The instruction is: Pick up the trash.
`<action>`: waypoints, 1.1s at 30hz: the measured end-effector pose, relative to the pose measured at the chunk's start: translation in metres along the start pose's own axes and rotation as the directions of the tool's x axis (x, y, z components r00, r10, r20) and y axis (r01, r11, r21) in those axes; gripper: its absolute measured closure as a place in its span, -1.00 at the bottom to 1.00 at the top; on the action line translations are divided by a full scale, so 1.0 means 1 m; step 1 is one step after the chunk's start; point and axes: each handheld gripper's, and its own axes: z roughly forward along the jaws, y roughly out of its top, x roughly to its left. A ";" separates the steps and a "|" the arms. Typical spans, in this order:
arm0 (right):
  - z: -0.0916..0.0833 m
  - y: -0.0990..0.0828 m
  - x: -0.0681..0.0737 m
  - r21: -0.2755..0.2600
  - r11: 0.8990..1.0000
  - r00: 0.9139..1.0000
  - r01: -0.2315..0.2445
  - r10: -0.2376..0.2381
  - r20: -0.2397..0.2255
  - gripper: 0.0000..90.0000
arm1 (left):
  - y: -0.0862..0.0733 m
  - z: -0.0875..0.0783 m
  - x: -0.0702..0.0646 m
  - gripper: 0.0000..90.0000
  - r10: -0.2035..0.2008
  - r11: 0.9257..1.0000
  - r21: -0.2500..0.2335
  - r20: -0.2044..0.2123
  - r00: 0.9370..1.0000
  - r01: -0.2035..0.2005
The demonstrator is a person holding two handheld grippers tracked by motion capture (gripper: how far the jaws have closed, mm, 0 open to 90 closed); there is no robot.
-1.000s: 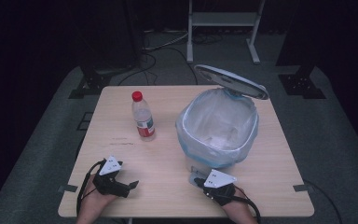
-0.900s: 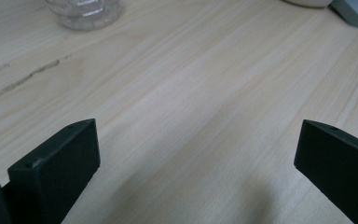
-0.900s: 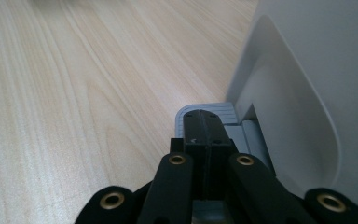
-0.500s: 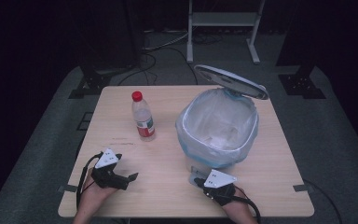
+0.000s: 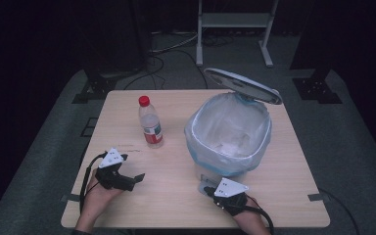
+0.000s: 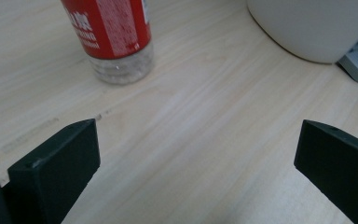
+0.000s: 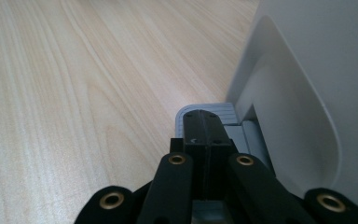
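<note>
L hand-held gripper (image 5: 138,178) has shifted since 0.5 s ago: it sits a bit further right on the table (image 5: 176,205) and now faces the bottle (image 5: 151,122), jaws spread wide w/ nothing between them. In the left gripper view the bottle (image 6: 113,39) stands upright just ahead, offset to the left of the gap, so it looks like approach for a grab, not yet lined up. Bottle itself hasn't moved; it is left of the bin (image 5: 229,134), near but apart.

R hand-held gripper (image 5: 208,190) is unchanged over the last sec: jaws pressed together, tips resting on the grey pedal (image 7: 205,112) at the bin's foot. Lid (image 5: 242,85) is up and tilted back, w/ the liner bag (image 5: 196,142) folded over the rim. My guess: R is holding the pedal down to keep the bin open while L goes for the bottle, so next step is prob. close on the bottle and drop it in.

Writing: red label on the bottle has white characters and a block of small print, too blurred and cropped to read; no brand I can make out. Red cap (image 5: 144,101). Nothing legible on the bin.
</note>
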 end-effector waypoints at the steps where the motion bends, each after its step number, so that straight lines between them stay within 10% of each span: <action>1: 0.000 0.000 0.000 0.001 1.000 1.000 -0.002 0.002 0.000 1.00 | 0.002 0.000 0.001 -1.00 0.001 1.000 -0.004 0.000 1.000 -0.001; 33: 0.000 0.000 0.000 0.002 1.000 1.000 -0.004 0.004 0.000 1.00 | 0.040 0.004 0.031 -1.00 -0.008 0.994 -0.110 -0.008 1.000 0.007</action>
